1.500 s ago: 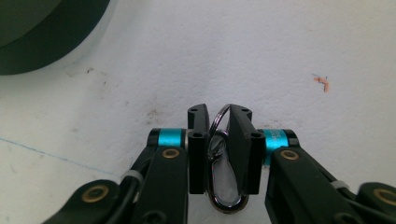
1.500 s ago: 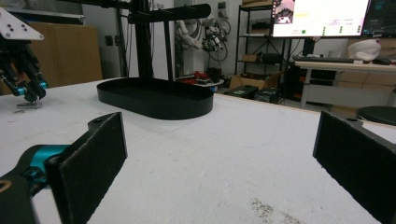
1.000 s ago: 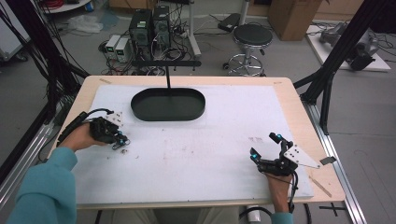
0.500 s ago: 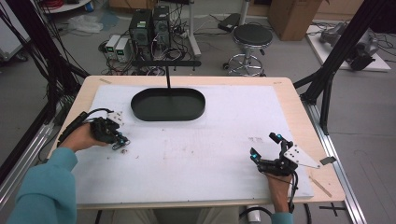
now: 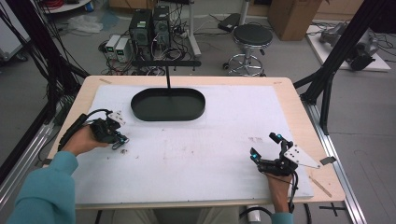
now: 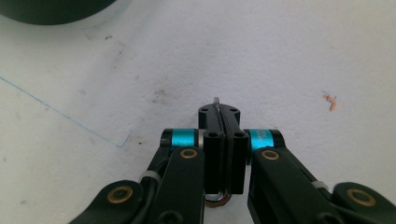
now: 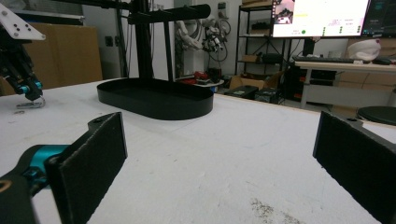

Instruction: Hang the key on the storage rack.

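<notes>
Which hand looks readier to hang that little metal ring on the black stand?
Left. The left gripper is already shut on the ring and is nearer the stand. The right gripper sits open, holding nothing, at the table's near right.

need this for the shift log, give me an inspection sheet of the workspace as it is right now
surface: white mat on a wooden table, faint stains and marks.
job's things: thin metal ring pinched in the left gripper; black oval tray with a T-shaped stand.
clutter: small bits on the mat by the left gripper.
grippers: left shut on the ring, low at the mat; right gripper open, nothing between its jaws.
cables: black cable trailing from the left gripper.
surroundings: stool, computers on the floor.
</notes>
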Demonstrator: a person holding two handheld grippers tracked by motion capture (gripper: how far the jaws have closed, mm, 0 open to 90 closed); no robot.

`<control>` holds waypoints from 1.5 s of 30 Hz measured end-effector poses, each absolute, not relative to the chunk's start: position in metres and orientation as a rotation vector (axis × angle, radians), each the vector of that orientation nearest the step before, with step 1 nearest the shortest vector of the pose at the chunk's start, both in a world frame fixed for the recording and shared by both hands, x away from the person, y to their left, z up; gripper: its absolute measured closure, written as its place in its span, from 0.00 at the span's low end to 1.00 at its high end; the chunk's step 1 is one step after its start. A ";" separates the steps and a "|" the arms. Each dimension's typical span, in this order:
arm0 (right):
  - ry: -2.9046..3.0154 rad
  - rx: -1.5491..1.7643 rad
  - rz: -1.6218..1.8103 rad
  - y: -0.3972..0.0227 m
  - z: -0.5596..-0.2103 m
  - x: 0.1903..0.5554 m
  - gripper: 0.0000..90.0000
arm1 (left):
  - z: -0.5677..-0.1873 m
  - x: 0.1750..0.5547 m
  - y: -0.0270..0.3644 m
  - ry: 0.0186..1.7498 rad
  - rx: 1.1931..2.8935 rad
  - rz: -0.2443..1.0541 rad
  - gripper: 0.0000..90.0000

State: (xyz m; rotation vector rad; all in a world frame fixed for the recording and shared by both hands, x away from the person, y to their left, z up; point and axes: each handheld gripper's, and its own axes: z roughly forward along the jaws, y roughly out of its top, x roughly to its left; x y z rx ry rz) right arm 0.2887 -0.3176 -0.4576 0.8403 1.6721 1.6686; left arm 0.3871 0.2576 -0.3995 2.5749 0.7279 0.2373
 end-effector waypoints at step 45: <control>1.683 0.848 1.664 -0.317 -0.458 0.288 0.02 | -0.278 0.442 0.241 0.646 2.076 0.356 0.98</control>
